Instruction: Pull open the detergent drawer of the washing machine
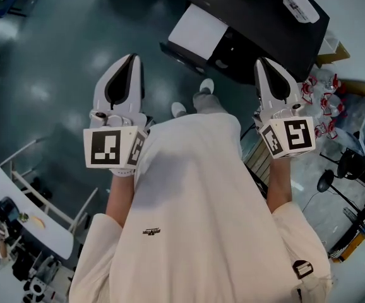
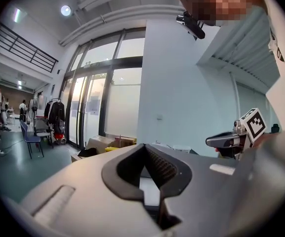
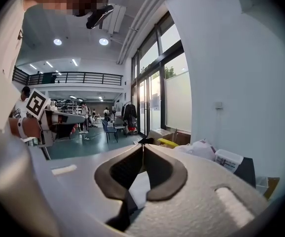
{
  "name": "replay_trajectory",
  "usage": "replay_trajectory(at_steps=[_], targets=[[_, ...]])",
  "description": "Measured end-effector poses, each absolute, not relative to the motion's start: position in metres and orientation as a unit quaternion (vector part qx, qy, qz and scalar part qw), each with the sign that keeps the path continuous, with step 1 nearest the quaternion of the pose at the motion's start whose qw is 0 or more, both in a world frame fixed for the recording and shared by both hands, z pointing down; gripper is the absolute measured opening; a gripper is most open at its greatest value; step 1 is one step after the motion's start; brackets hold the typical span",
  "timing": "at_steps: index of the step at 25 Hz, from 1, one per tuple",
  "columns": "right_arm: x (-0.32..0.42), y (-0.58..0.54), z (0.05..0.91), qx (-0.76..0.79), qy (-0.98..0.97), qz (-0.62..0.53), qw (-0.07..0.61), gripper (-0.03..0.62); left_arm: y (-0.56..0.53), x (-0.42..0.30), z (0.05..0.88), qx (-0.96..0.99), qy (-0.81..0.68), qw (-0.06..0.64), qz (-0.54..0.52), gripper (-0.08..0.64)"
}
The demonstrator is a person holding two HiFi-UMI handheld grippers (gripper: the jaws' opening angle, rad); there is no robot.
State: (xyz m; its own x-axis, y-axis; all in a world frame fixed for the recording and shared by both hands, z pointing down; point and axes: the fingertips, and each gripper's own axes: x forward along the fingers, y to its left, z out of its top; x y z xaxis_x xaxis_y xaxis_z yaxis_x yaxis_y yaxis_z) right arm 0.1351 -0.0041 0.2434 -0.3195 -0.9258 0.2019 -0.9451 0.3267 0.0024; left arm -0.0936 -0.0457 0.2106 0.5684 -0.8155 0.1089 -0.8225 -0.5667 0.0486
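**Fig. Black box-shaped unit, possibly the washing machine; no detergent drawer can be made out.**
The black unit (image 1: 264, 40) stands on the floor at the upper right of the head view. A white panel (image 1: 198, 30) lies on its left side and a clear container (image 1: 300, 5) rests on its top.

A cream short-sleeved T-shirt (image 1: 195, 194) with a small dark chest print fills the frame's centre. Above it show pale grey trousers (image 1: 213, 104) and white shoes (image 1: 206, 85). The left hand-held gripper (image 1: 131, 57) and right hand-held gripper (image 1: 260, 62) are white shells, black-lined inside, each carrying a black-and-white marker cube (image 1: 110, 147).
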Motion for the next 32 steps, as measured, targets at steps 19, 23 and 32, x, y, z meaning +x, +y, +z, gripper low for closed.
replay_trajectory(at_steps=[19,23,32], targets=[[0.112,-0.011,0.236,0.568,-0.816,0.059,0.089,0.0,-0.051,-0.092,0.21,0.891,-0.45,0.059,0.028,0.017],[0.11,-0.011,0.234,0.565,-0.817,0.06,0.093,0.0,-0.053,-0.091,0.208,0.892,-0.448,0.058,0.026,0.017],[0.111,-0.002,0.237,0.568,-0.814,0.069,0.104,0.0,-0.051,-0.092,0.209,0.893,-0.446,0.062,0.028,0.017]])
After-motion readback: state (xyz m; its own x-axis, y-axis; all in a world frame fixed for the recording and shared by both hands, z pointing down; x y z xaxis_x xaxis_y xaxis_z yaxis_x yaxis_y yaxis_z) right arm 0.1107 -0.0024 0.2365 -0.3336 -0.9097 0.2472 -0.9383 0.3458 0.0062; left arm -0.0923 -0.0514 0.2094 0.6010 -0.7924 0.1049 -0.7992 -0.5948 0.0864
